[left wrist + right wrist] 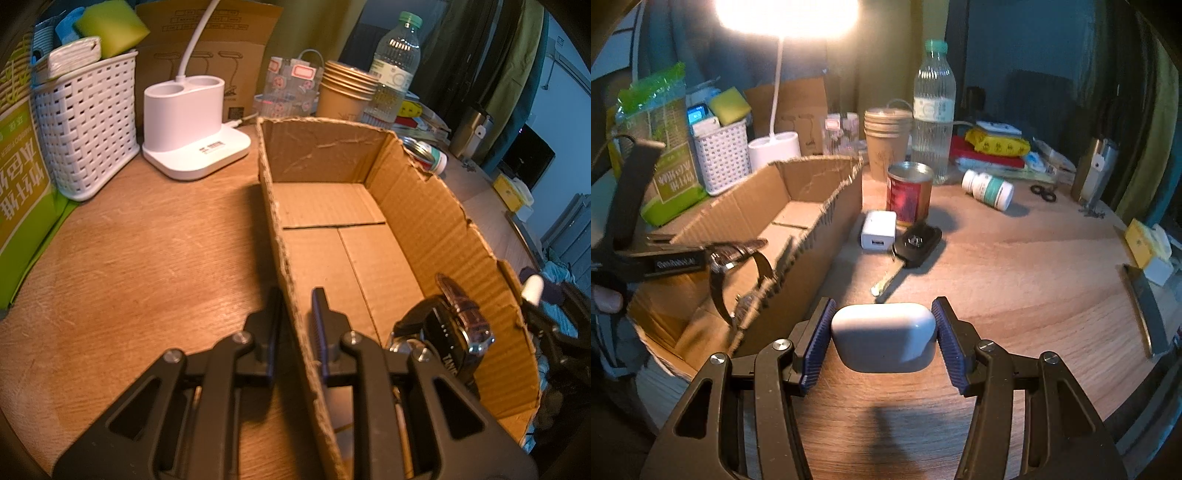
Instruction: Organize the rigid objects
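An open cardboard box (436, 229) sits on the wooden table; it also shows in the right wrist view (746, 218). My left gripper (295, 314) is shut on the box's left wall, one finger inside and one outside. A wristwatch (454, 328) lies inside the box at the near right; in the right wrist view the watch (738, 273) is at the near end. My right gripper (882, 332) is shut on a white earbud case (882, 336), just above the table, right of the box. A white charger (878, 236), a car key (912, 247) and a red can (909, 194) lie beyond it.
A white lamp base (192, 136), white basket (88, 122), paper cups (347, 92) and water bottle (397, 62) stand behind the box. Pill bottles (988, 188), yellow packets (997, 142) and a yellow box (1145, 243) lie on the right of the table.
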`<state>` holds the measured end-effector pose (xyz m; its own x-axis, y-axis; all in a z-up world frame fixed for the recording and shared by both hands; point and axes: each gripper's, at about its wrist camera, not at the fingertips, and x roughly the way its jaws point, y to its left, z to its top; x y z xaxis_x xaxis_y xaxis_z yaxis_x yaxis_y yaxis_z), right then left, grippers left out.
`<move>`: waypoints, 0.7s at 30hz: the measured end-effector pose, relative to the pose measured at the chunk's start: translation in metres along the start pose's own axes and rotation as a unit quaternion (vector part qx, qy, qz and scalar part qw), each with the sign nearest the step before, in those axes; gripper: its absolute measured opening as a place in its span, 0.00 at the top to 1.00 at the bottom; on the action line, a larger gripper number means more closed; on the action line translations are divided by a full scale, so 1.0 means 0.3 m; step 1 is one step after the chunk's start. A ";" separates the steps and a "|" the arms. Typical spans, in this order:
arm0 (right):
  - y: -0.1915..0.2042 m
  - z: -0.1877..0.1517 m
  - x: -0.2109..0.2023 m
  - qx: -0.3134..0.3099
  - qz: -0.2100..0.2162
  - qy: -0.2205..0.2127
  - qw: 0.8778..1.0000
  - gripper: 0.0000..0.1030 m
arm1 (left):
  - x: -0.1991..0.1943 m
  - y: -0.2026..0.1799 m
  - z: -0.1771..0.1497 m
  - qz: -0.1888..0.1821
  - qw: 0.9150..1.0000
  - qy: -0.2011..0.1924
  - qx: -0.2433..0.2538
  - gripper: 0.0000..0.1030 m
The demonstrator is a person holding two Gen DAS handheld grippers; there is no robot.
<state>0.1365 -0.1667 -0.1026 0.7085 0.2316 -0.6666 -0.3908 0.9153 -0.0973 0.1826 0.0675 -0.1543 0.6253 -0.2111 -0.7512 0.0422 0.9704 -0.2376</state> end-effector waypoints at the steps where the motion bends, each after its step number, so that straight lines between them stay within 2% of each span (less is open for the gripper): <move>1: 0.003 0.007 -0.009 -0.001 0.001 -0.004 1.000 0.45 | 0.000 0.000 0.000 0.000 1.000 0.000 0.000 0.83; 21: 0.073 0.074 -0.072 -0.024 0.026 -0.043 0.998 0.45 | 0.000 0.001 0.000 0.000 1.000 0.000 0.000 0.83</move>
<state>0.1256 -0.1443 -0.0739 0.7340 0.3075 -0.6056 -0.4539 0.8853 -0.1007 0.1827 0.0677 -0.1543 0.6253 -0.2114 -0.7512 0.0422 0.9704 -0.2379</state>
